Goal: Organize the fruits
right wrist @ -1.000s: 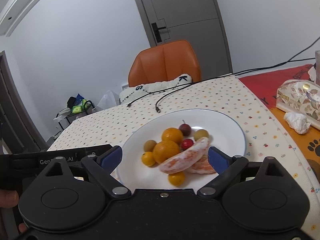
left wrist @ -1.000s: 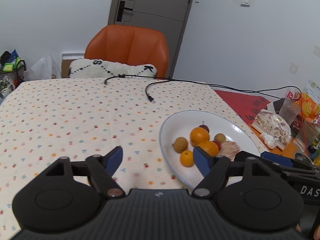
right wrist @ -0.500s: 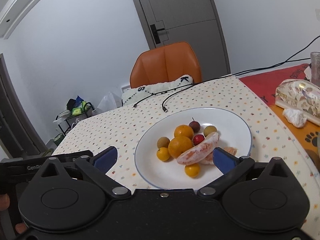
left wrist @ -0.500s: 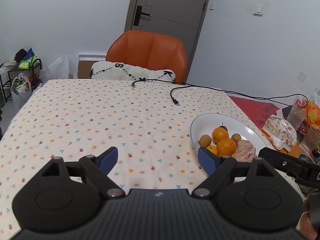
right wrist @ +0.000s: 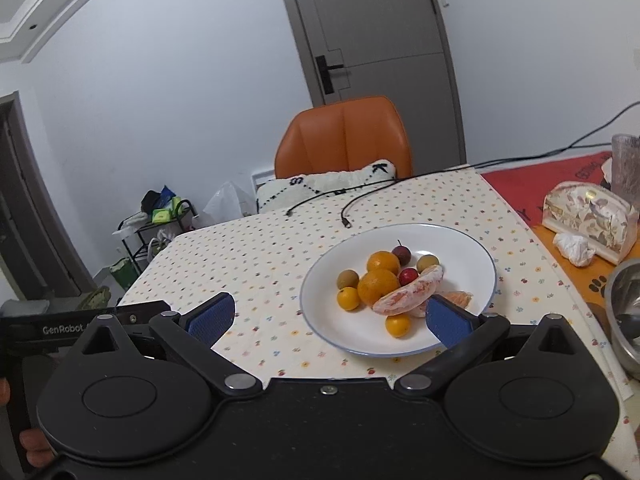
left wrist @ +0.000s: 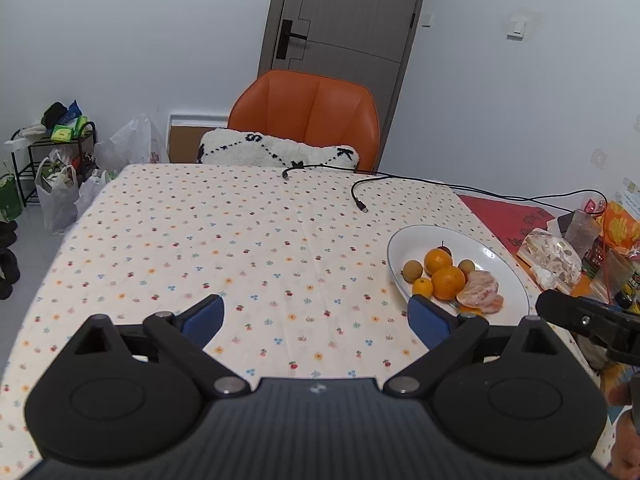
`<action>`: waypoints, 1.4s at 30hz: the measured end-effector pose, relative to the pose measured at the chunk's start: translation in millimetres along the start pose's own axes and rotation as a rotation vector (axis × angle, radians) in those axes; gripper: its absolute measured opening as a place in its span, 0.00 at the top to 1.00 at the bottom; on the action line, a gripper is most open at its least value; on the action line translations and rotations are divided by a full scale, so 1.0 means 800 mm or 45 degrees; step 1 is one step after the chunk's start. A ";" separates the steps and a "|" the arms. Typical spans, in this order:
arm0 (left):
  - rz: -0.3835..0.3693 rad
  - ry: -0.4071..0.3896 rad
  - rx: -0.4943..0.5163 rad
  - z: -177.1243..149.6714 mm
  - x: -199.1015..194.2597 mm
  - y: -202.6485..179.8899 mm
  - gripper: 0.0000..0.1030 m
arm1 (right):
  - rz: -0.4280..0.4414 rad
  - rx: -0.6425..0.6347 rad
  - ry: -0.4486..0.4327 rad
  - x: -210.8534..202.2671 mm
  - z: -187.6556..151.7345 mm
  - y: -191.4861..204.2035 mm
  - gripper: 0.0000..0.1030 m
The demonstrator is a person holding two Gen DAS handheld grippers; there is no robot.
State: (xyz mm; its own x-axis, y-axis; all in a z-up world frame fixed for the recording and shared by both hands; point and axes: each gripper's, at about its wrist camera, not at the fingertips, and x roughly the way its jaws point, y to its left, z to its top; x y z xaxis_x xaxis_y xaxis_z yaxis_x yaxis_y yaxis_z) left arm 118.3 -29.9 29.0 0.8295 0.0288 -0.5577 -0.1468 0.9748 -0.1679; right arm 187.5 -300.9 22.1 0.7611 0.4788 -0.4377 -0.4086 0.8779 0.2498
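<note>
Lately both grippers have drawn back from the white plate [right wrist: 476,248]: left gripper [left wrist: 316,316] now over bare tablecloth [left wrist: 240,240] left of it, right gripper [right wrist: 328,316] at its near rim. Both spread wide, empty. Likely sorting finished or paused. Fruit sits mid-plate; the peeled pomelo wedge [right wrist: 408,292] lies long axis near-left to far-right, tip toward the plate's far-right rim.

walls: plain white
door [left wrist: 348,32]: grey, shut
chair [left wrist: 308,114]: orange, behind counter [left wrist: 240,240]
rack [left wrist: 52,148]: black, left corner
</note>
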 end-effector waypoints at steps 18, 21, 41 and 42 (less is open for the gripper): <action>0.072 -0.027 0.068 -0.006 -0.076 0.007 0.04 | 0.064 -0.026 0.022 -0.061 0.004 0.026 0.00; 0.077 -0.047 0.084 -0.010 -0.088 0.010 0.04 | 0.072 -0.045 0.031 -0.070 0.002 0.031 0.00; 0.110 -0.036 0.095 -0.028 -0.134 0.036 0.03 | 0.139 -0.143 0.042 -0.111 0.000 0.064 0.00; 0.110 -0.039 0.097 -0.028 -0.135 0.036 0.03 | 0.144 -0.152 0.041 -0.112 0.000 0.065 0.00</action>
State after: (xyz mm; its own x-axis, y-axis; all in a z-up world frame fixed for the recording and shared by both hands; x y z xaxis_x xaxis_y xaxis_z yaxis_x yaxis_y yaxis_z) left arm 12.4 -9.7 65.8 0.8316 0.1191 -0.5424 -0.1779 0.9824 -0.0571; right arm 98.2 -297.8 74.4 0.6908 0.5732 -0.4407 -0.5492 0.8124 0.1959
